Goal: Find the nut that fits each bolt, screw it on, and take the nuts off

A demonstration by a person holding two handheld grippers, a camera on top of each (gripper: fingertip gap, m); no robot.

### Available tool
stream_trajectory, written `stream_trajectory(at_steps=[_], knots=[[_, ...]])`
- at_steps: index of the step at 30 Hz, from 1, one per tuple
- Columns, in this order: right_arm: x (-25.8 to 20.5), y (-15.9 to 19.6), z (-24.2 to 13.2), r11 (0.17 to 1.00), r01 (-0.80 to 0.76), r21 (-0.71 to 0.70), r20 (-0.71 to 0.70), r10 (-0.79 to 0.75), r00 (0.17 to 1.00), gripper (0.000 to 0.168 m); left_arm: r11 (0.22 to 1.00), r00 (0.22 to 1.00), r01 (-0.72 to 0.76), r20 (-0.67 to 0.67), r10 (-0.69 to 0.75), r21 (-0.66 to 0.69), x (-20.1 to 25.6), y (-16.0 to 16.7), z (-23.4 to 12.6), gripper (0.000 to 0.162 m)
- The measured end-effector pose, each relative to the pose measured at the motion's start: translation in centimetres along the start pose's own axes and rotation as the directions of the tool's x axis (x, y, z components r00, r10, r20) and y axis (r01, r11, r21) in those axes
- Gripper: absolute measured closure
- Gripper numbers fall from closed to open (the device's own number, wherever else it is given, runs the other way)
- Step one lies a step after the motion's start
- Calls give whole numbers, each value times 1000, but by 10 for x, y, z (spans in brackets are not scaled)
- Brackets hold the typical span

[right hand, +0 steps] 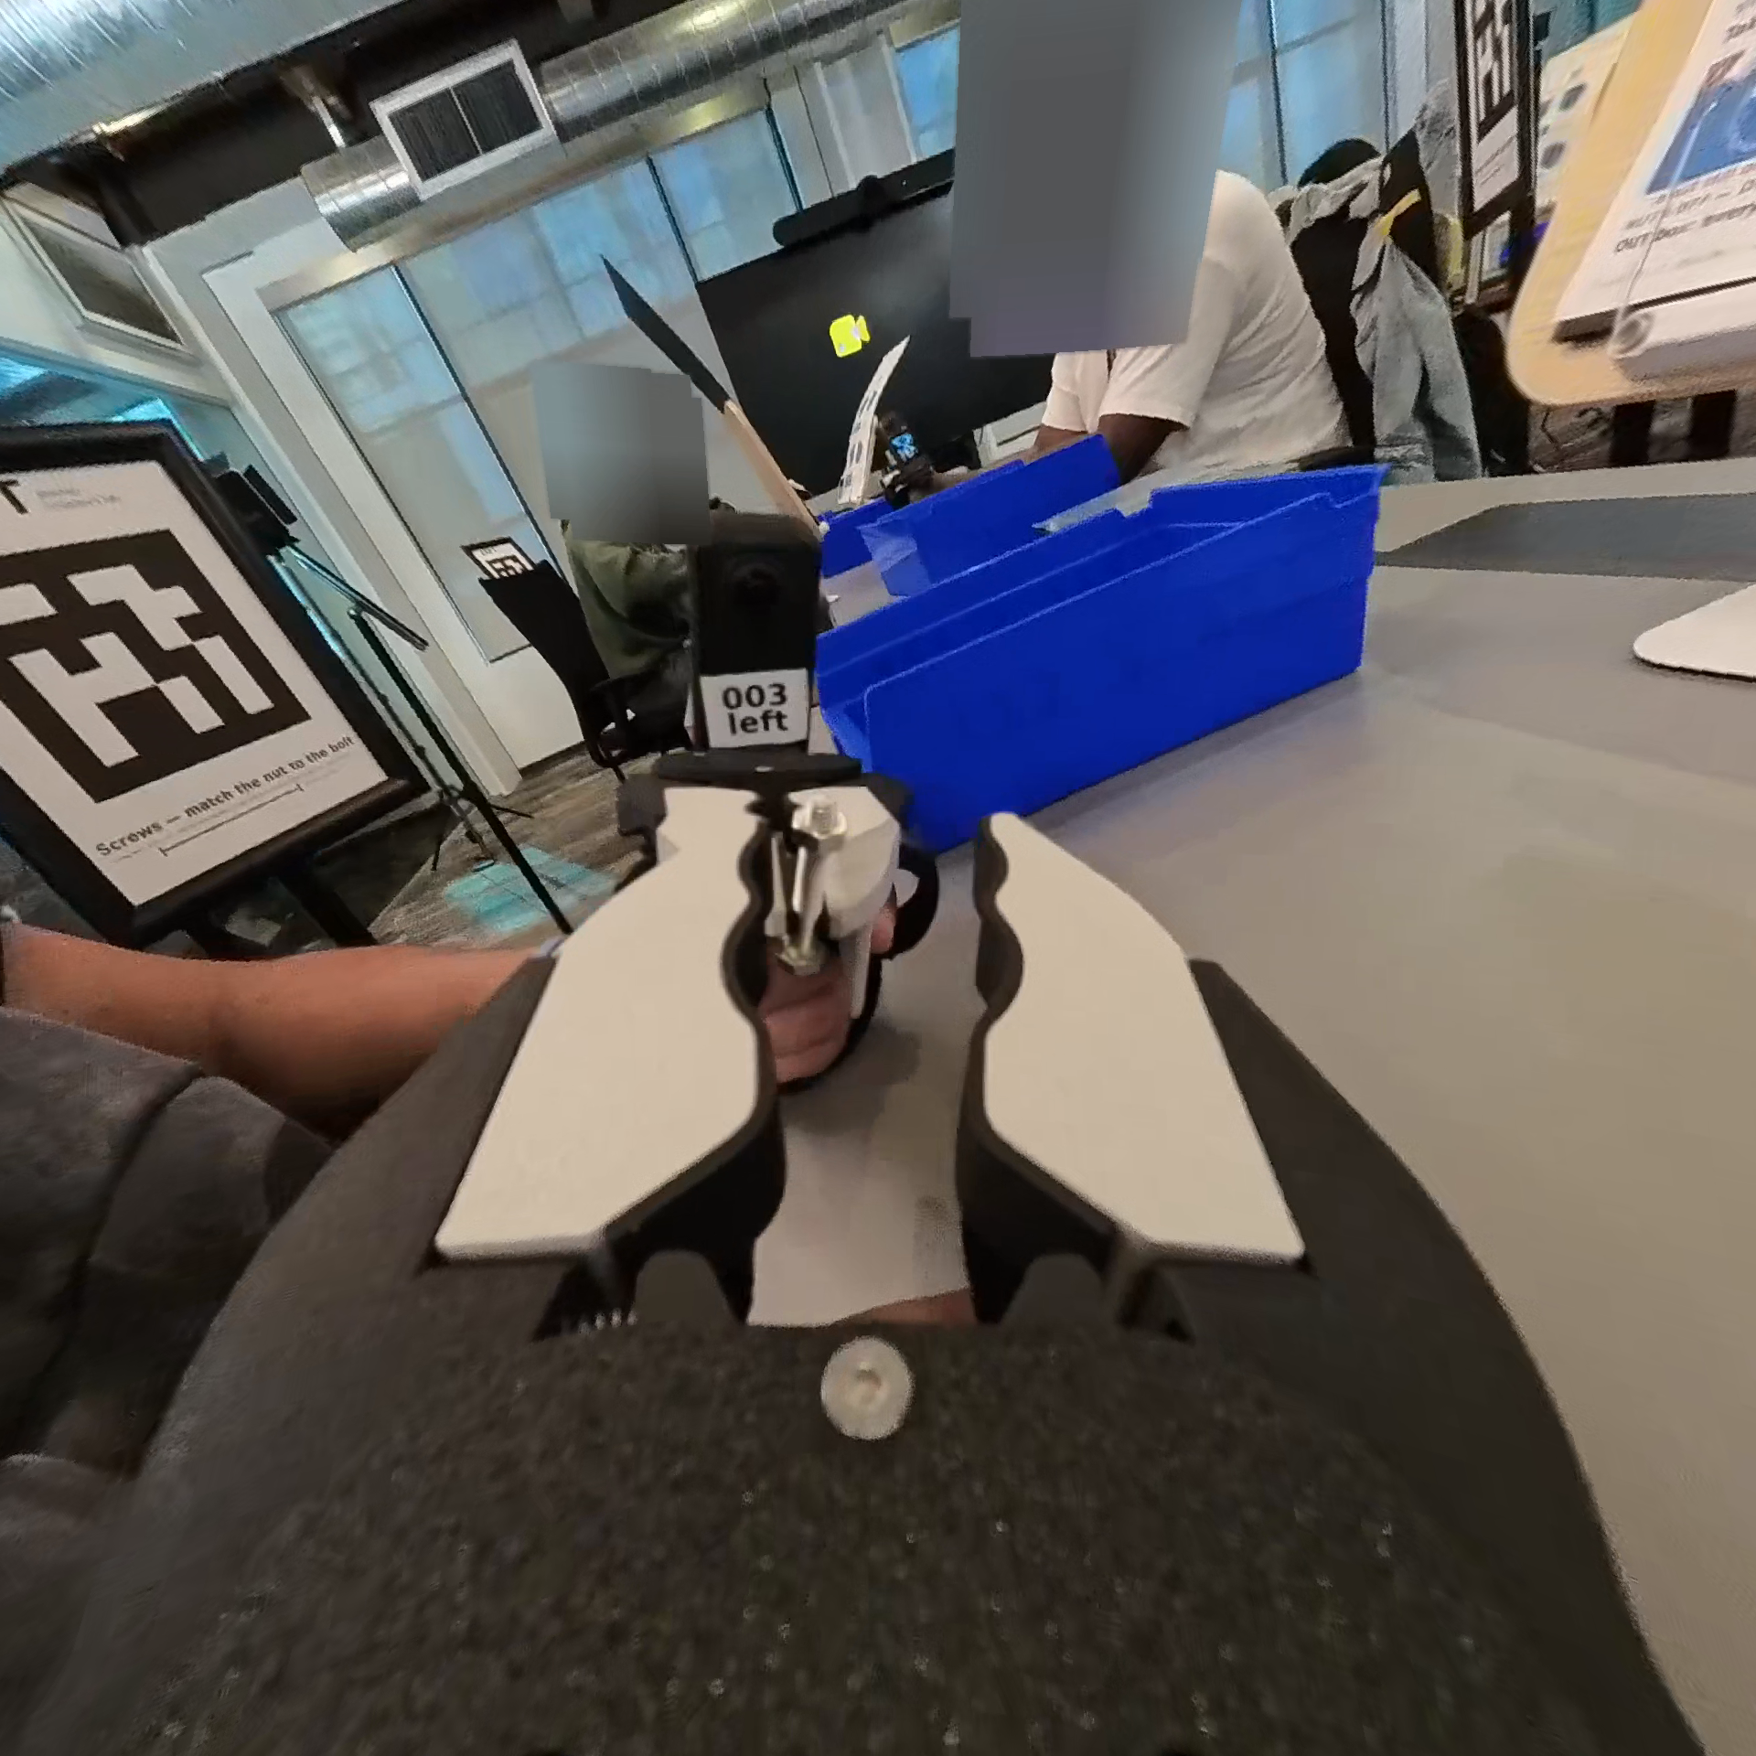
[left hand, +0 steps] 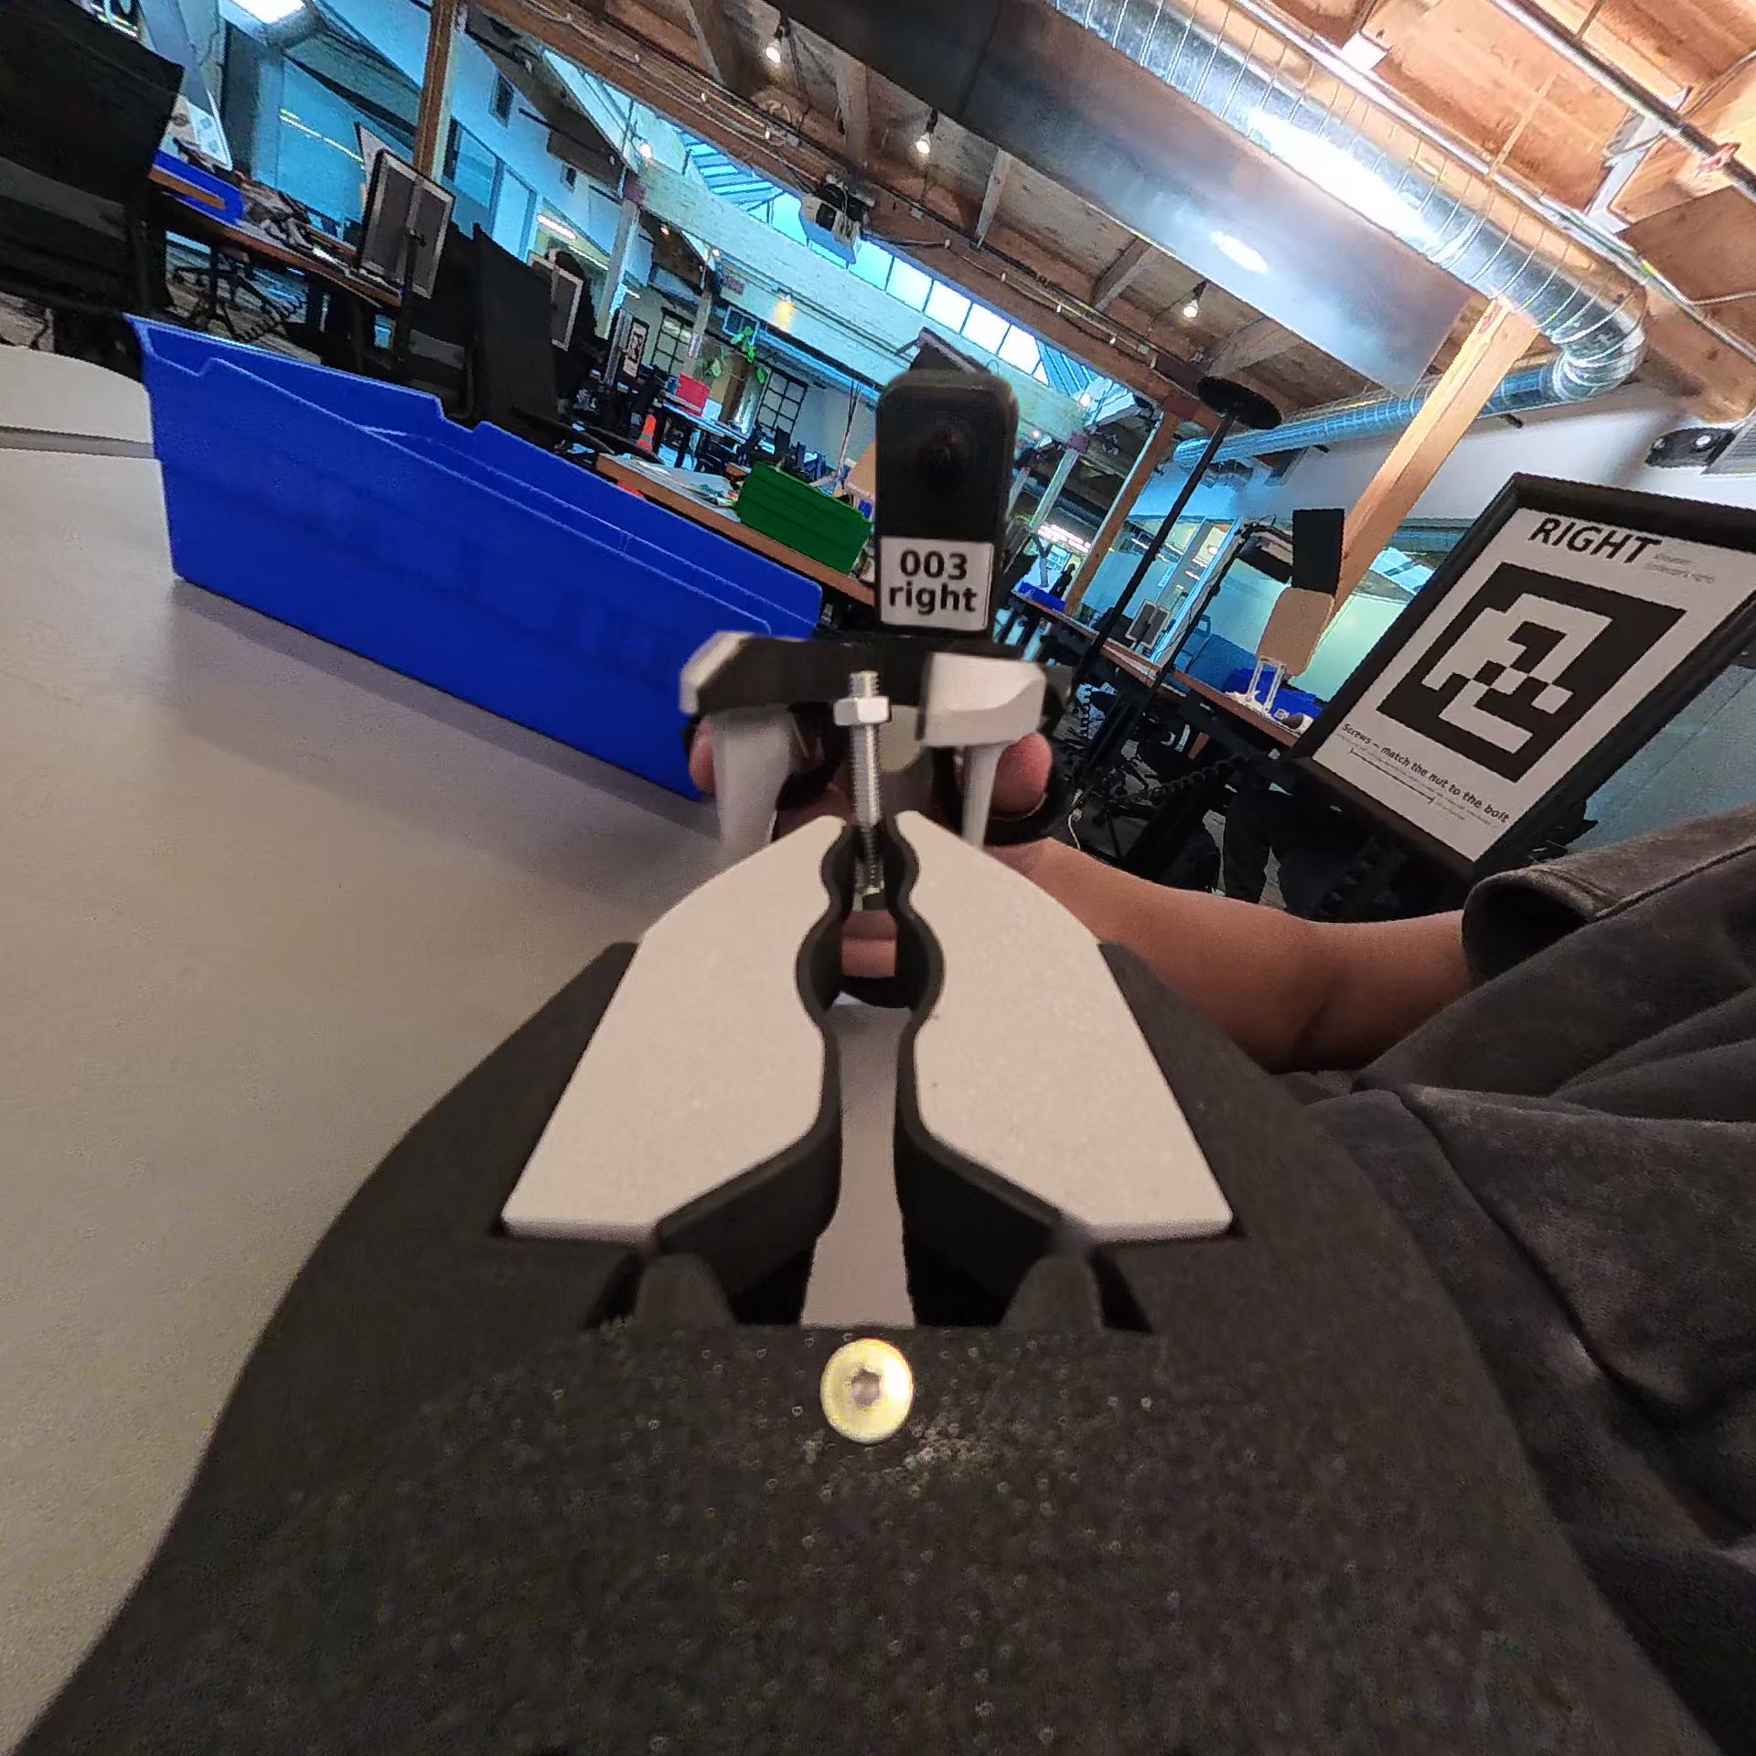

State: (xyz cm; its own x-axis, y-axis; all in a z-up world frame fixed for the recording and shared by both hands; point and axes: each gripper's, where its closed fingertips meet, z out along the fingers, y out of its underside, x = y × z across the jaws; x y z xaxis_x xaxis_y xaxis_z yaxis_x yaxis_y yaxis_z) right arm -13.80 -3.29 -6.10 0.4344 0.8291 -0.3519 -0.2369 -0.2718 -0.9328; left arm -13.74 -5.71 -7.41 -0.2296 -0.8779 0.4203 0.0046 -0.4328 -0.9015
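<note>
Left wrist view: a white label (left hand: 936,582) with black print, a number over a word, on a black camera (left hand: 941,456). Past the desk's right edge stands a framed sign (left hand: 1530,665): heading, square black-and-white marker, printed line below.

Right wrist view: a like label (right hand: 757,708) on another camera (right hand: 755,594); a framed sign (right hand: 143,684) at left; a printed sheet (right hand: 1691,143), too blurred to read, at top right.
</note>
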Motion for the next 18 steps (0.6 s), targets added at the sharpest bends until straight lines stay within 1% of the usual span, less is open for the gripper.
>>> stream_trajectory(at_steps=[2,5,7,10,11,12,13,14,16,18], knots=[[10,5,-8,1000,-28,-4,-21,28,999,129,1000,1000,4,-2,-4,6,1,-1,-1,157],[17,0,-24,997,-70,33,-29,71,997,131,1000,1000,13,-5,-13,6,0,-1,-1,157],[6,-5,-18,998,-42,37,-4,43,999,130,1000,1000,16,-7,-16,1,0,0,-1,157],[-3,-3,-2,1000,-14,3,20,14,1000,129,1000,1000,10,-12,-10,-1,1,0,0,157],[1,-2,-2,1000,-18,-2,11,18,1000,130,1000,1000,7,-13,-7,-1,2,0,-1,157],[7,0,-6,1000,-31,-1,-1,31,1000,127,1000,1000,6,-12,-6,0,2,0,-1,157],[17,-1,-14,999,-51,13,-31,52,998,135,1000,1000,6,-17,-6,3,3,0,-1,157],[24,-4,-22,997,-66,39,-51,68,996,134,1000,1000,8,-14,-8,2,2,0,-1,157],[23,-9,-29,995,-78,61,-38,81,996,134,1000,1000,12,-13,-12,-7,1,1,0,157],[9,-8,-19,998,-49,36,-10,49,999,131,1000,1000,14,-12,-14,-9,1,1,0,157]])
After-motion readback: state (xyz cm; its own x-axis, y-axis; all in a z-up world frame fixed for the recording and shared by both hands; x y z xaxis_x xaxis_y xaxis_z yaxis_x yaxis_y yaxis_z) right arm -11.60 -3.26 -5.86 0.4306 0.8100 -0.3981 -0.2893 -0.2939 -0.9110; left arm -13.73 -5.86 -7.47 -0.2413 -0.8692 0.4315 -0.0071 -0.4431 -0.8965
